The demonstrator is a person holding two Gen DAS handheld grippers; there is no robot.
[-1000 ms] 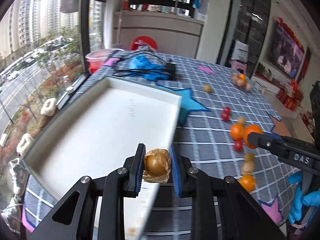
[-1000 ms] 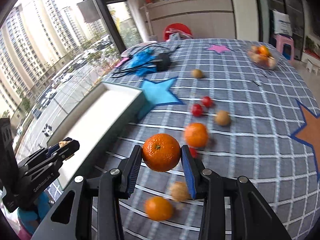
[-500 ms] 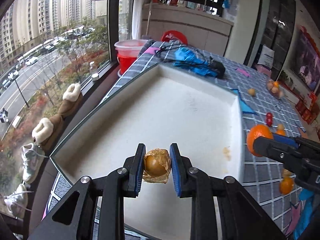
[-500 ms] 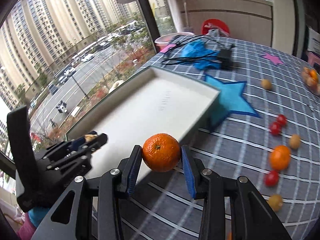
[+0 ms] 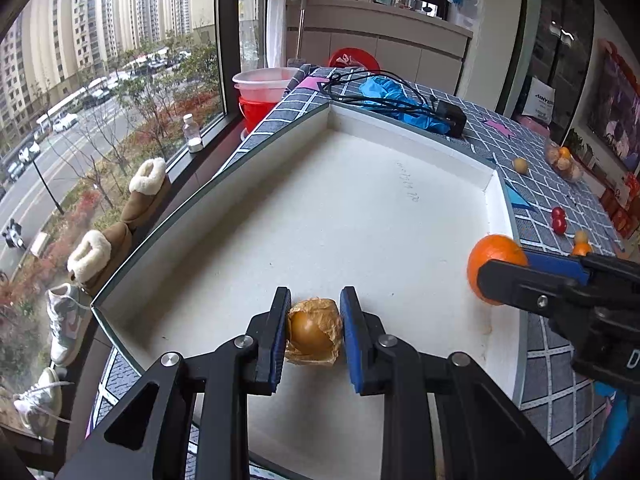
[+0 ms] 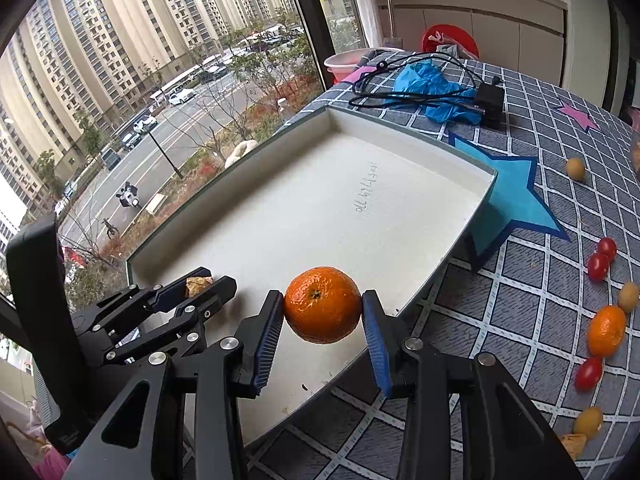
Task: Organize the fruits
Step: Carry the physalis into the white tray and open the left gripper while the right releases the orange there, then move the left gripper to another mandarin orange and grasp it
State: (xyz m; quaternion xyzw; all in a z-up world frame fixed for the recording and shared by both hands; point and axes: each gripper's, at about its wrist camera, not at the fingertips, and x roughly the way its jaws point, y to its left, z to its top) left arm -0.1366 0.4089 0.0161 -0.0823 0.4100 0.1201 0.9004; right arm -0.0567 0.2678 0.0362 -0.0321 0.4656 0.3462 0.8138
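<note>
The left gripper [image 5: 315, 332] grips a husked golden berry [image 5: 314, 331]; the right gripper [image 6: 323, 312] clamps a mandarin [image 6: 323, 304]. Within the last second both have travelled from above the checked tablecloth [image 6: 520, 288] to above the white tray [image 5: 360, 216] directly below. Both fruits are positioned for release; other fruit remains scattered right of the right gripper.

1. High-rise flat, a lived-in home: tall apartment towers [image 6: 100, 40] and a street far below the window.
2. Fleece-lined tan boots [image 5: 148, 192] and sneakers along the left sill.
3. Grey checked tablecloth [image 6: 520, 264]; beige kitchen counter [image 5: 380, 40] at the far end.
</note>
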